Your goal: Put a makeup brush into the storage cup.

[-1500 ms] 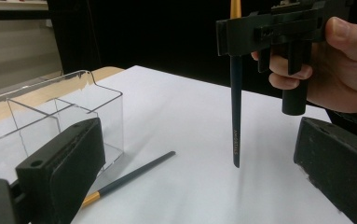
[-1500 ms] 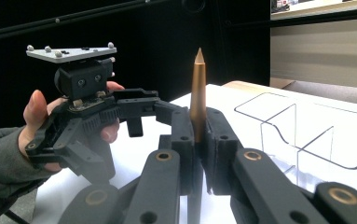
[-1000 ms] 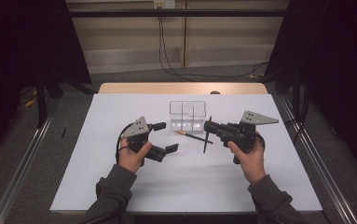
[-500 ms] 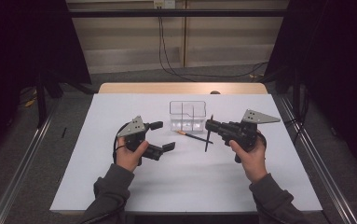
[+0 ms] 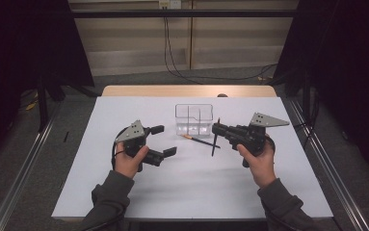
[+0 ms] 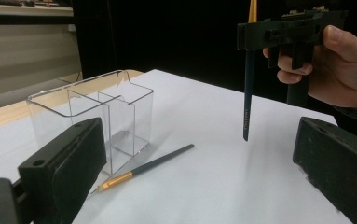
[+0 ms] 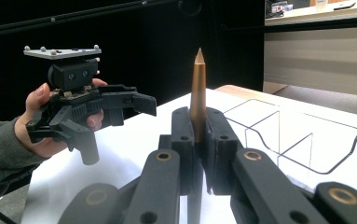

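Observation:
My right gripper (image 5: 217, 130) is shut on a dark blue brush (image 5: 214, 144). It holds the brush upright above the white table, with the handle end pointing down (image 6: 246, 107) and the gold-coloured pointed end up (image 7: 197, 88). A second brush (image 5: 202, 140) of the same kind lies flat on the table just in front of a clear plastic box (image 5: 194, 118) with compartments. My left gripper (image 5: 164, 140) hovers to the left of the lying brush, and its jaws stand wide open with nothing between them (image 6: 199, 158). In the left gripper view, the lying brush (image 6: 153, 163) and the box (image 6: 97, 112) are straight ahead.
The white table top (image 5: 191, 192) stretches wide toward the person, and a wooden strip (image 5: 187, 90) runs along its far edge. Dark curtains and cables hang beyond it. Metal rails (image 5: 23, 173) flank the table on the floor.

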`<state>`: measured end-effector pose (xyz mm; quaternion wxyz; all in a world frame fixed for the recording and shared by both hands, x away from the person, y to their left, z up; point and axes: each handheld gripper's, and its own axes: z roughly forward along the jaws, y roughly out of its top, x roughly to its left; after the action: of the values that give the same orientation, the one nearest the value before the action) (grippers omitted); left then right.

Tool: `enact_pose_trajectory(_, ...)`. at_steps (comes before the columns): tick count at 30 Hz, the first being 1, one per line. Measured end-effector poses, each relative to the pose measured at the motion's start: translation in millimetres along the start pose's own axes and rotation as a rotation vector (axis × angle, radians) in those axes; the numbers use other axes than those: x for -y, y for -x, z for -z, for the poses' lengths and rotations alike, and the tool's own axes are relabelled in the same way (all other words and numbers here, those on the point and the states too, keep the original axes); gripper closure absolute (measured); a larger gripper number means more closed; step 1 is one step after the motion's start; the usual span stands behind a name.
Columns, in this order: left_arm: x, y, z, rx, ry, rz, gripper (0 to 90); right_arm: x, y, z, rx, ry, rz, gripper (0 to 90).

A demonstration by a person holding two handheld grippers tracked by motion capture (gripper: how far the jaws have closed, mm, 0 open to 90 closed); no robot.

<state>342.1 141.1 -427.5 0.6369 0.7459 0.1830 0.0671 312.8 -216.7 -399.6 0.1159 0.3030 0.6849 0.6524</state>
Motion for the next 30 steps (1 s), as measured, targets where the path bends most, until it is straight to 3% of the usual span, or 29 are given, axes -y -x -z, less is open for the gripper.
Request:
enact_pose_trajectory(13, 3.2, -1.5, 16.6, -0.021, 0.012, 0.015, 2.6, -5.0, 2.4, -0.2, 0.008, 0.004, 0.015, 83.6)
enact_pose_trajectory(30, 6.3, -1.2, 16.7, -0.014, 0.005, 0.014, 2.6, -12.6, 5.4, -3.6, 0.021, -0.004, 0.040, 83.6)
